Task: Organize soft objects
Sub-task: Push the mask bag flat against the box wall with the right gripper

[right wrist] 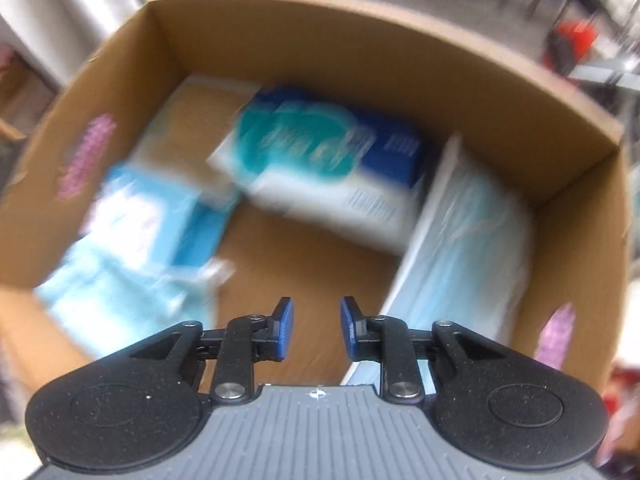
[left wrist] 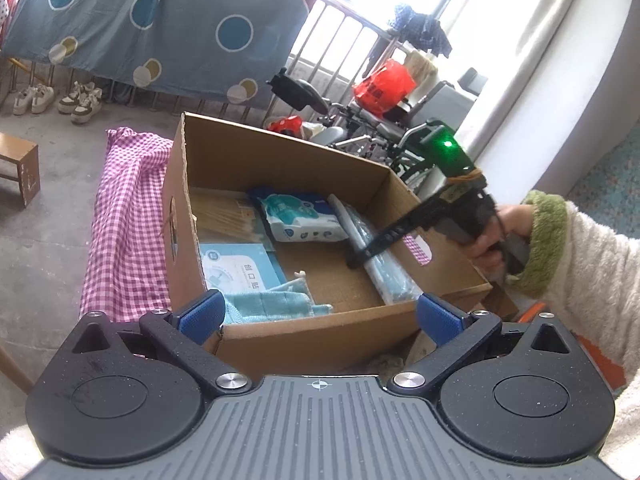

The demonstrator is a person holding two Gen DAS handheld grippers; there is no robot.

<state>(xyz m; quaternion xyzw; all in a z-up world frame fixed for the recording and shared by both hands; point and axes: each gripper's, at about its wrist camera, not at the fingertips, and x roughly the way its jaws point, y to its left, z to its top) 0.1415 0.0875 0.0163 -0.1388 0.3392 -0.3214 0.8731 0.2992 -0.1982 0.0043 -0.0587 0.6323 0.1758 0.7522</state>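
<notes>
The right gripper [right wrist: 317,330], fingers a little apart and holding nothing, points into the box [left wrist: 280,338]; the tissue pack [left wrist: 300,216] lies at 12 o'clock inside (motion blurs it), the left gripper [left wrist: 318,316] waits spread wide at the rim

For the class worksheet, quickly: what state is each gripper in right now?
Left gripper: open, fingers wide, holding nothing.
Right gripper: open, holding nothing, above the cardboard box.
</notes>
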